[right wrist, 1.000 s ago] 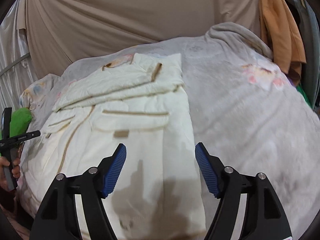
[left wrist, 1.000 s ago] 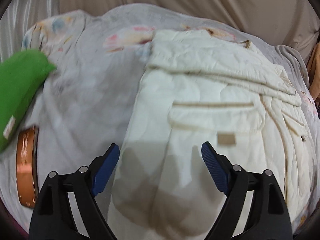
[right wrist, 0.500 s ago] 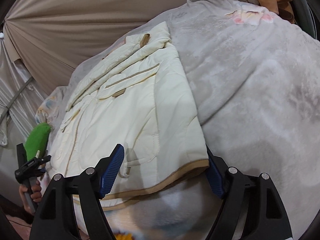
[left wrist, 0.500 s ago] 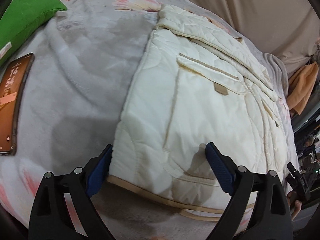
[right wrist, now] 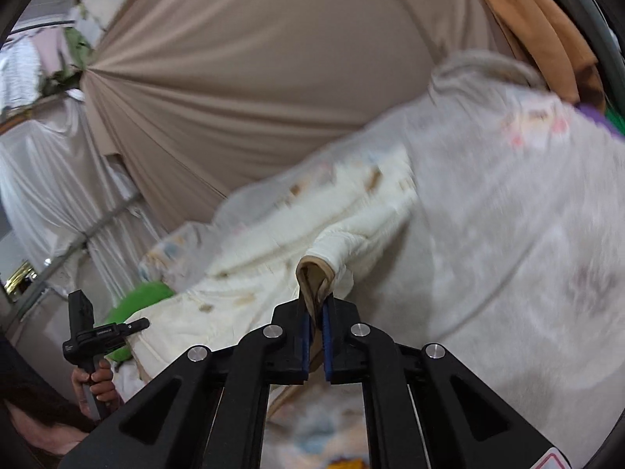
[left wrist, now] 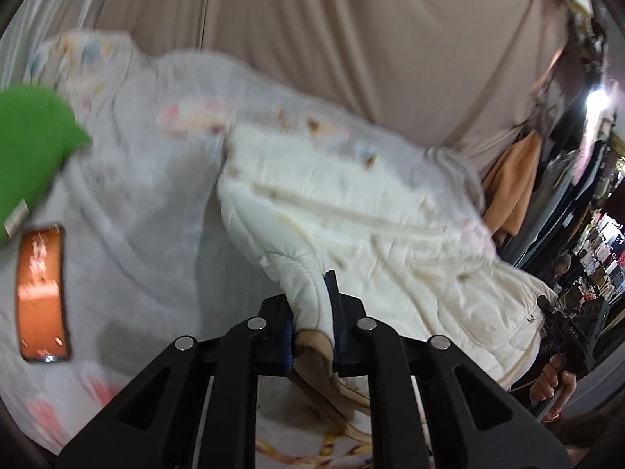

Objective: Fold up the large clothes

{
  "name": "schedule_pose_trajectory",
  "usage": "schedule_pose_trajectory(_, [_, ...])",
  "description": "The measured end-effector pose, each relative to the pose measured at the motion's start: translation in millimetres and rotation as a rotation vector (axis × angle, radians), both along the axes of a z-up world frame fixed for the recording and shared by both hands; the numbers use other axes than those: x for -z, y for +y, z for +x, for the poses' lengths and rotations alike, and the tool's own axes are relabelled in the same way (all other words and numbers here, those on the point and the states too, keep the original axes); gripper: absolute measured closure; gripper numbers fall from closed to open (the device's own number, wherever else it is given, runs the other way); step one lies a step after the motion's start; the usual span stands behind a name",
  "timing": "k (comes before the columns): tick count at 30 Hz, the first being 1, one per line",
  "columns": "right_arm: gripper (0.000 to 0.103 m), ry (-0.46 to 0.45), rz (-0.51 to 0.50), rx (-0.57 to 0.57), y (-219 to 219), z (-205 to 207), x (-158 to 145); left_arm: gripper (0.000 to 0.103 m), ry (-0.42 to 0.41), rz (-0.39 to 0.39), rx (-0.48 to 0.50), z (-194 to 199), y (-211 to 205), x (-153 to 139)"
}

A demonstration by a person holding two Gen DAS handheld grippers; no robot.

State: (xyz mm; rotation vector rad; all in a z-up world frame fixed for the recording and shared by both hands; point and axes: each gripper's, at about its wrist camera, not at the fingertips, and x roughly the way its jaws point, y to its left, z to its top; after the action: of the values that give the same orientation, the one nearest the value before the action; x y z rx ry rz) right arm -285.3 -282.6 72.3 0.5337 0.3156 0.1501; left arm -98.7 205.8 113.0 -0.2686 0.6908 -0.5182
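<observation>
Both claws are clenched on the cream jacket: the left gripper pinches its tan-trimmed hem at lower centre, and the right gripper likewise, apparently lifting it off the grey blanket.

Cream quilted jacket with tan trim, grey blanket with pastel prints, green pillow.

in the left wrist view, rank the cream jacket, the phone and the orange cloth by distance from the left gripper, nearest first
1. Cream jacket: its hem is clamped in the left gripper.
2. Phone: far left, on the blanket.
3. Orange cloth: hanging at the far right.
</observation>
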Motion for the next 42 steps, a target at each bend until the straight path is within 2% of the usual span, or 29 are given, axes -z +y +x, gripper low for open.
schedule_pose_trajectory(3, [0.098,-0.094,-0.031,0.013,-2,-5,-33,0.091,-0.087,-0.015,-0.029,1,7,-34])
schedule_pose_trajectory(5, [0.098,-0.115,-0.056,0.013,-8,7,-48,0.09,-0.106,-0.006,-0.04,18,3,-45])
schedule_pose_trajectory(9, [0.098,-0.091,-0.067,0.017,-17,73,-64,0.09,-0.123,0.075,-0.056,80,-31,-54])
schedule_pose_trajectory(12, [0.098,-0.05,-0.041,0.03,-25,137,-66,0.09,-0.09,0.115,-0.081,139,-56,-52])
schedule_pose_trajectory(15, [0.098,0.017,-0.008,0.055,-47,207,-51,0.09,-0.031,0.182,-0.137,206,-78,-34])
schedule_pose_trajectory(19, [0.095,0.137,0.033,0.083,-71,287,-11,0.087,0.111,0.256,-0.175,288,-100,23])
schedule_pose_trajectory(22, [0.092,0.23,0.03,0.108,-82,328,23,0.083,0.206,0.291,-0.188,323,-106,69])
schedule_pose_trajectory(24, [0.091,0.289,0.007,0.125,-85,346,45,0.082,0.214,0.282,-0.191,331,-106,86])
schedule_pose_trajectory(26, [0.091,0.302,0.035,0.112,-92,353,60,0.081,0.2,0.273,-0.19,331,-107,90])
schedule_pose_trajectory(28, [0.088,0.29,0.085,0.092,-98,351,61,0.079,0.195,0.249,-0.179,328,-104,84])
schedule_pose_trajectory(29, [0.084,0.268,0.097,0.085,-100,344,55,0.075,0.195,0.232,-0.176,328,-101,79])
schedule_pose_trajectory(30, [0.074,0.242,0.101,0.085,-101,337,47,0.073,0.179,0.196,-0.171,322,-94,68])
schedule_pose_trajectory(31, [0.055,0.206,0.096,0.092,-102,327,37,0.064,0.154,0.16,-0.163,317,-89,57])
schedule_pose_trajectory(33, [0.037,0.104,0.067,0.125,-102,292,14,0.038,0.07,0.099,-0.178,296,-71,32])
schedule_pose_trajectory(34, [0.037,0.071,0.045,0.134,-102,273,6,0.017,-0.013,0.1,-0.238,276,-57,16])
schedule_pose_trajectory(36, [0.034,0.063,-0.006,0.149,-98,243,-1,0.01,-0.128,0.118,-0.276,245,-41,-3])
schedule_pose_trajectory(39, [0.029,0.112,-0.053,0.152,-89,208,12,0.008,-0.104,0.17,-0.224,223,-36,1])
schedule_pose_trajectory(42, [0.028,0.199,-0.044,0.133,-78,195,42,0.008,0.028,0.203,-0.144,217,-43,47])
